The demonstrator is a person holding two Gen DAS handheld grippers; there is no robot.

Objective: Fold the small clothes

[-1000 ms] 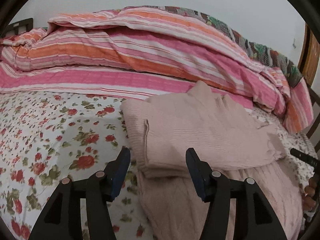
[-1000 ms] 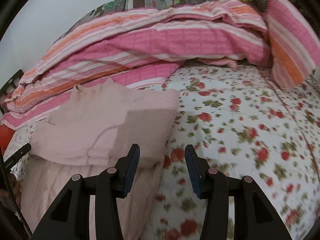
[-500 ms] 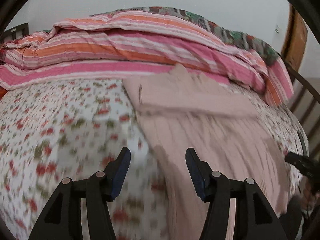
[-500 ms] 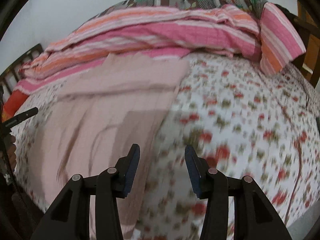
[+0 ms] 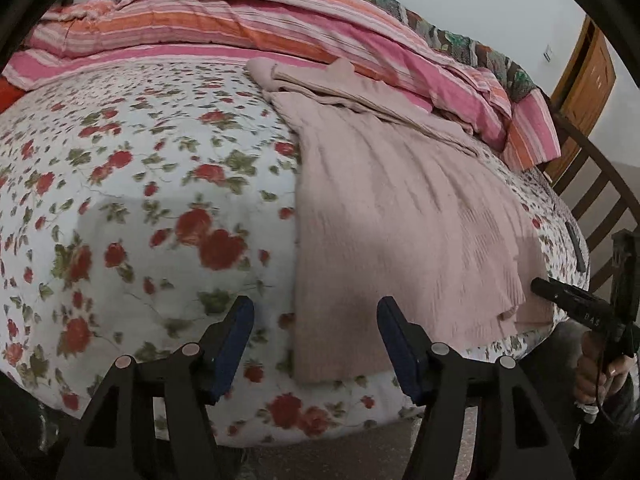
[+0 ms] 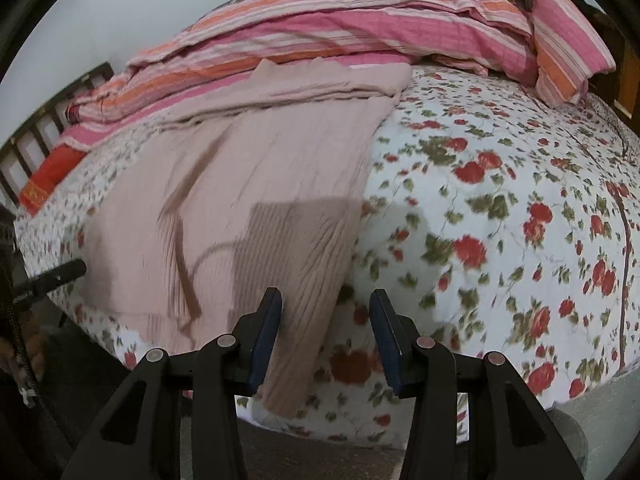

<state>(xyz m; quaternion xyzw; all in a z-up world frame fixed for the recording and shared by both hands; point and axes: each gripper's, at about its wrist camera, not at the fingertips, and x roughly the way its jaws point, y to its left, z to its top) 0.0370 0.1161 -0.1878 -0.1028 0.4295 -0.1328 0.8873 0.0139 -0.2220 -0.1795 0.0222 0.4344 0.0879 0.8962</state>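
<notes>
A pale pink knitted garment (image 5: 400, 208) (image 6: 260, 168) lies lengthwise on the floral bed sheet (image 5: 140, 200). Its far end is folded over on itself (image 5: 340, 80), and its near hem hangs over the bed's edge (image 6: 288, 380). My left gripper (image 5: 316, 312) hovers above the hem's left corner. Its jaws are opening, with the cloth below them and no pad pressing on it. My right gripper (image 6: 326, 300) hovers at the hem's right corner. Its jaws are closing a little and grip nothing. Each wrist view shows the other gripper at its side.
A pink and orange striped quilt (image 5: 280, 20) (image 6: 360, 28) is heaped along the far side of the bed. Wooden bed rails (image 5: 600, 200) and a door (image 5: 588, 72) stand at the right. A red cloth (image 6: 48, 176) lies by the slatted bed end (image 6: 40, 128). Floor (image 6: 320, 456) shows below the mattress.
Both grippers have drawn back from the folded far end to the near hem at the bed's edge. The left jaws stand a little wider than before.
</notes>
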